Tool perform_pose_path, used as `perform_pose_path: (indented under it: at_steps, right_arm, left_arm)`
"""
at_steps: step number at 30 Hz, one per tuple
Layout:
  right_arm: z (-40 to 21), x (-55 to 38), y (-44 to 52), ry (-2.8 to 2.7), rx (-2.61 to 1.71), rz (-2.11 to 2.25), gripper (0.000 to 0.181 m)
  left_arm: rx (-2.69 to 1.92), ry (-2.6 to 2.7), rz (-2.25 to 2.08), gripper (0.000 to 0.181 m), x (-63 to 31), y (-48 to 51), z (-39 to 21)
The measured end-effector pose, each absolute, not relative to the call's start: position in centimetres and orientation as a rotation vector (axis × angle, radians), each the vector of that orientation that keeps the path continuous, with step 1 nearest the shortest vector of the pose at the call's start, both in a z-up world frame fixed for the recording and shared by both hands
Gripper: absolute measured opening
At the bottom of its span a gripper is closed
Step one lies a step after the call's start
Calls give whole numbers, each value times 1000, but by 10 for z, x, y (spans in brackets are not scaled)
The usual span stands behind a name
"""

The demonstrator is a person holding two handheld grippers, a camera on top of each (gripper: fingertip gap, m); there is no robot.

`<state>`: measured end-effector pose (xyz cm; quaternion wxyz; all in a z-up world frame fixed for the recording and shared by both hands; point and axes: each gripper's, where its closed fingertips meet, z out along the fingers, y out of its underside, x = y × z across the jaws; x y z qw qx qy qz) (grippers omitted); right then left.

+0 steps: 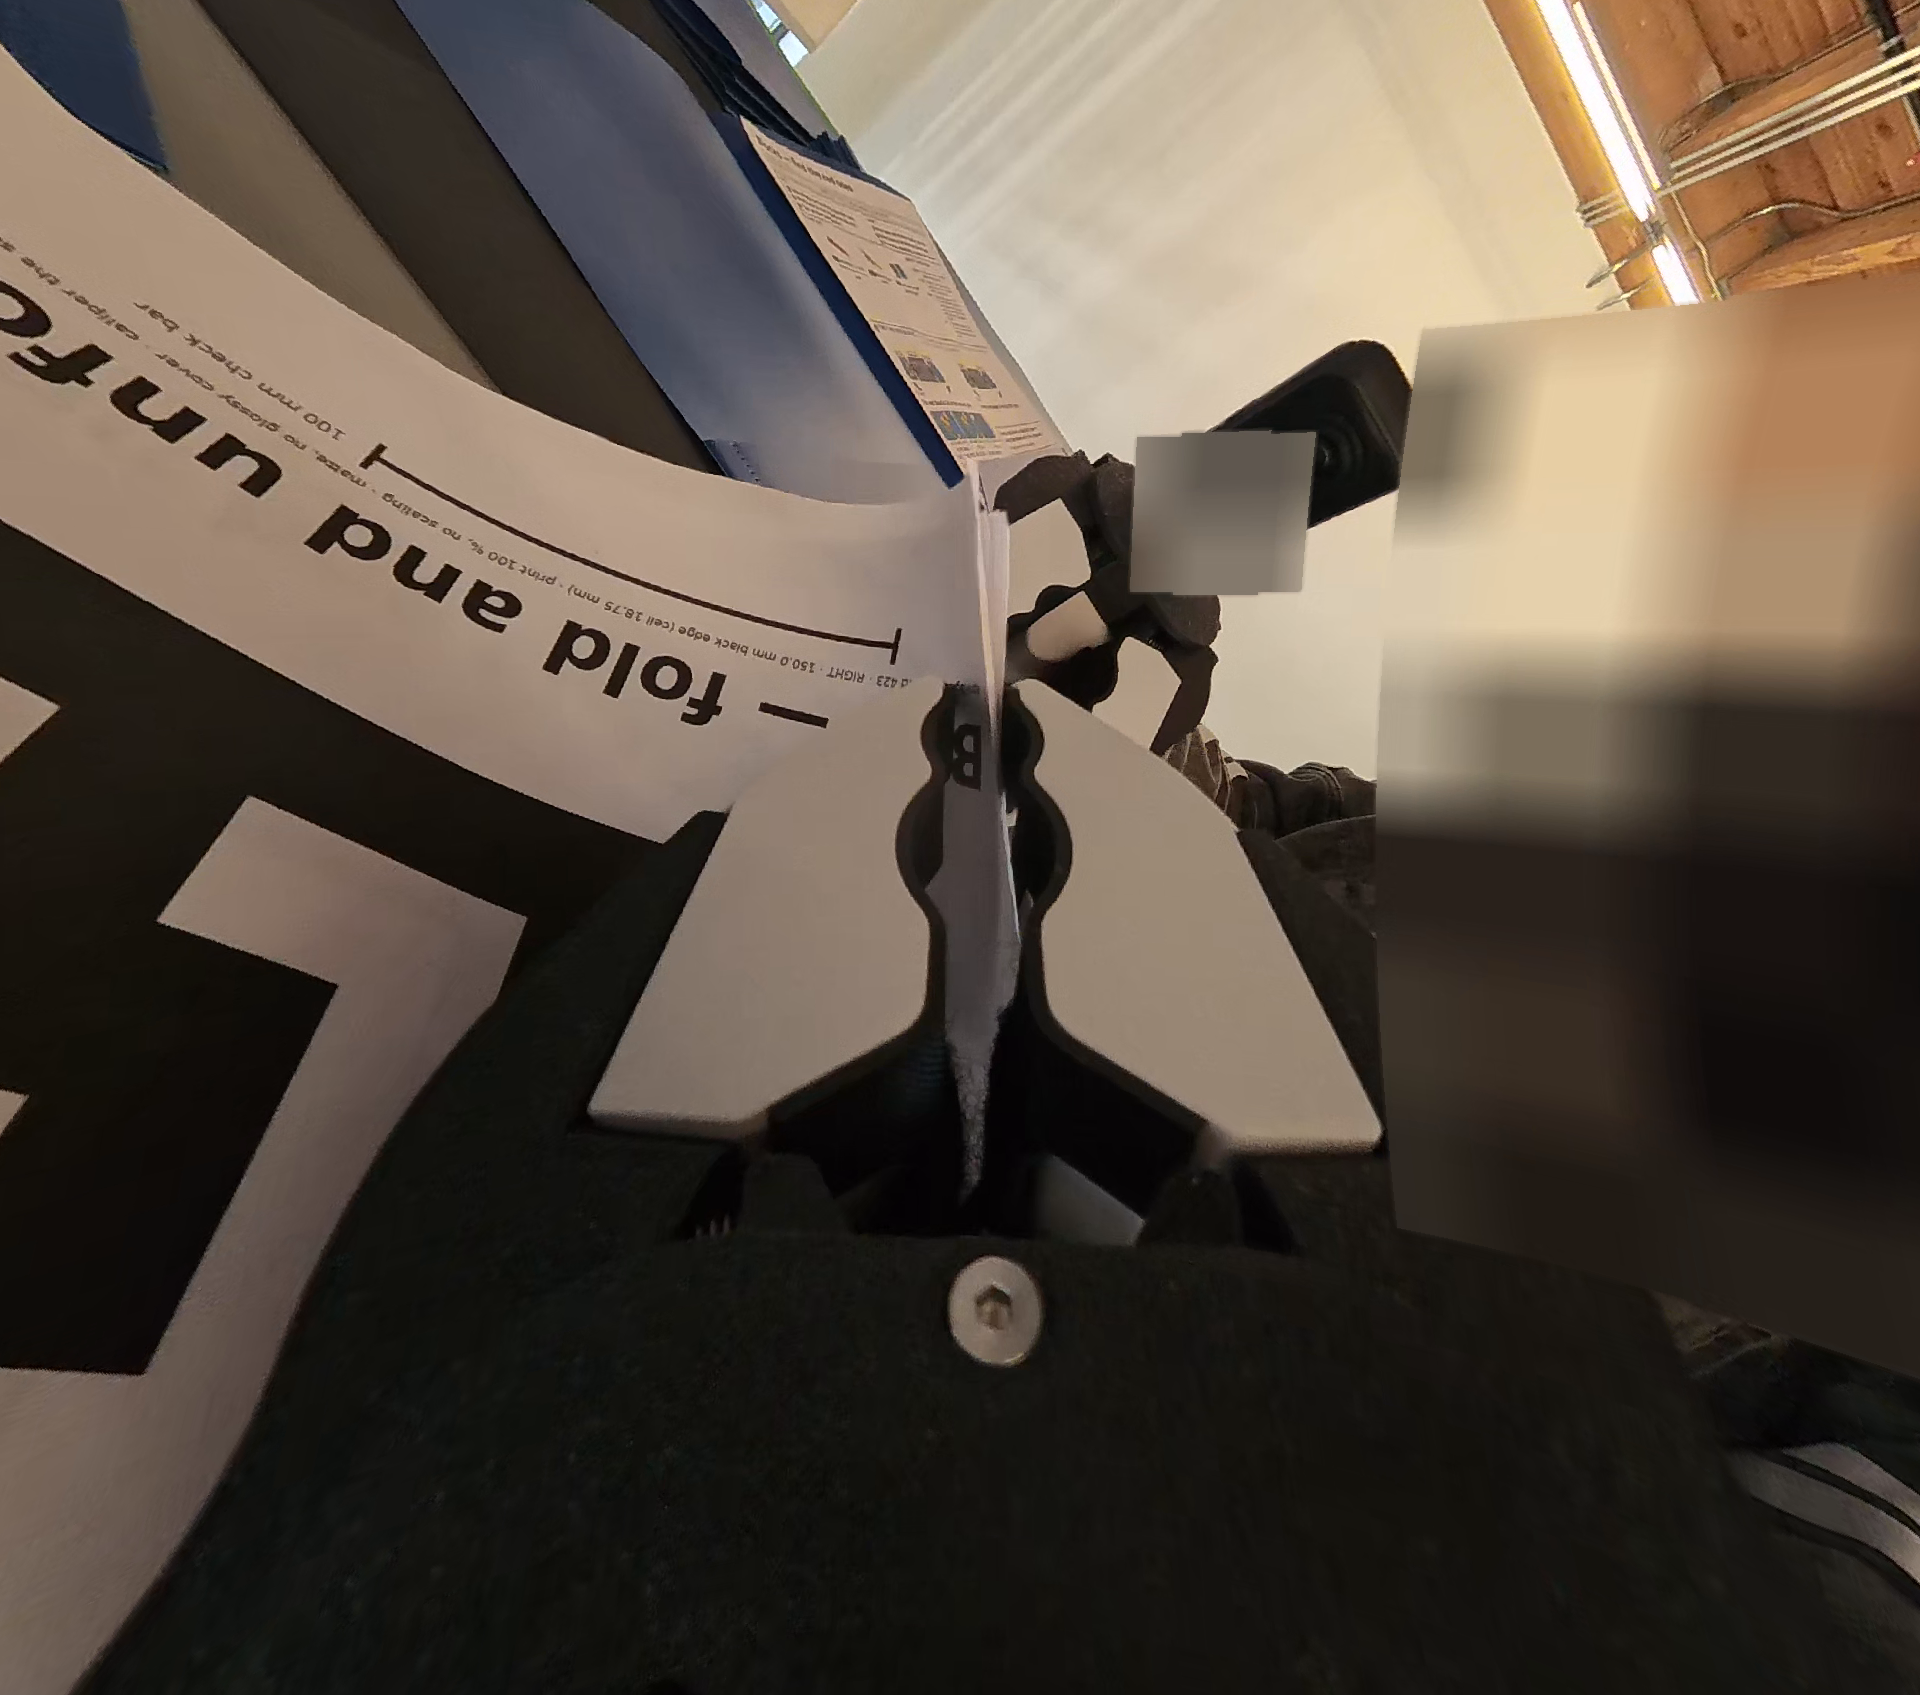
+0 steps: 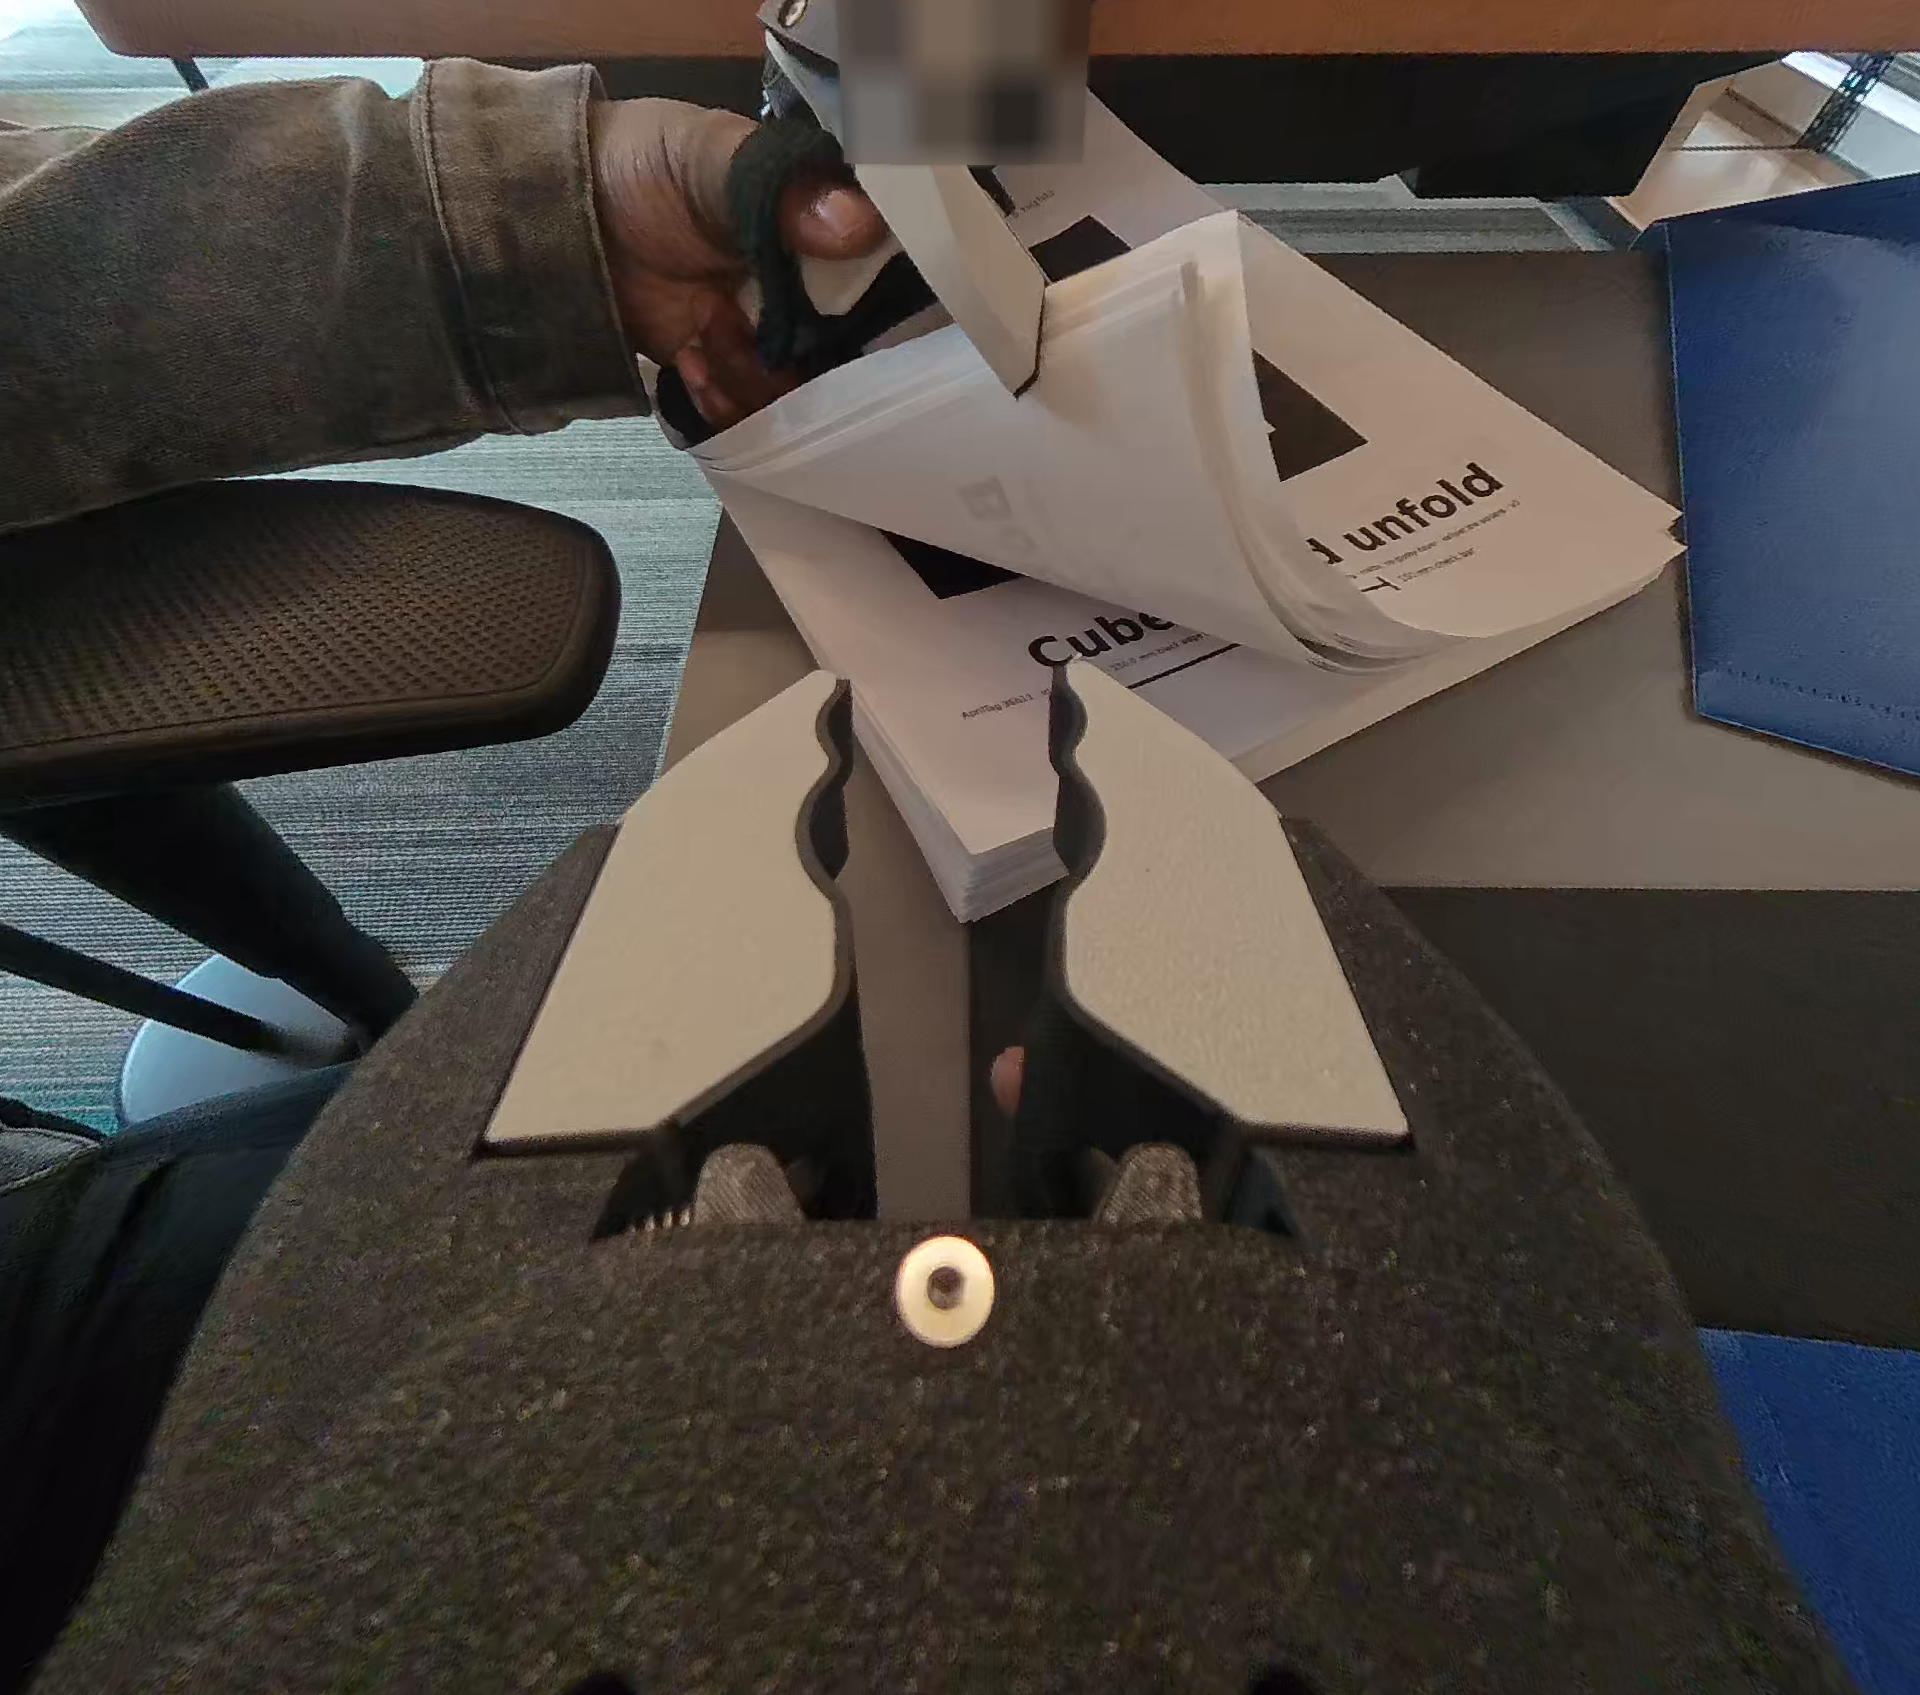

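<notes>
The left gripper pinched a thin bundle of sheets by their edge, curling them up off the stack on the dark tabletop. The right gripper, fingers parted and empty, hovered at the stack's near corner, left of a blue folder. The paper looked light, limp and crease-prone, best gripped at an edge.
</notes>
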<state>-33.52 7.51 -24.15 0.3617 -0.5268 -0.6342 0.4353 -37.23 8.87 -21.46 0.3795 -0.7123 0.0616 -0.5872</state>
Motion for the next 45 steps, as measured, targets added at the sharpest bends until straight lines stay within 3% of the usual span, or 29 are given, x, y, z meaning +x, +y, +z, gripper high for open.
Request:
perform_pose_path:
  at_steps: [1, 32, 41, 45]
  right_arm:
    - [-242, -335, 75, -1633, -1357, 1124, 36]
    - [-244, -335, 72, -1662, -1370, 1145, 34]
    - [-203, -325, 79, -1419, -1147, 1230, 31]
    - [-216, -330, 78, -1479, -1236, 1247, 33]
  left_arm:
    - [-1818, 157, -1501, 8, -372, 89, -214]
    - [-1817, 194, -1518, 9, -370, 85, -214]
    - [-1810, 195, -1522, 9, -370, 85, -213]
    - [-1804, 197, -1524, 9, -370, 84, -212]
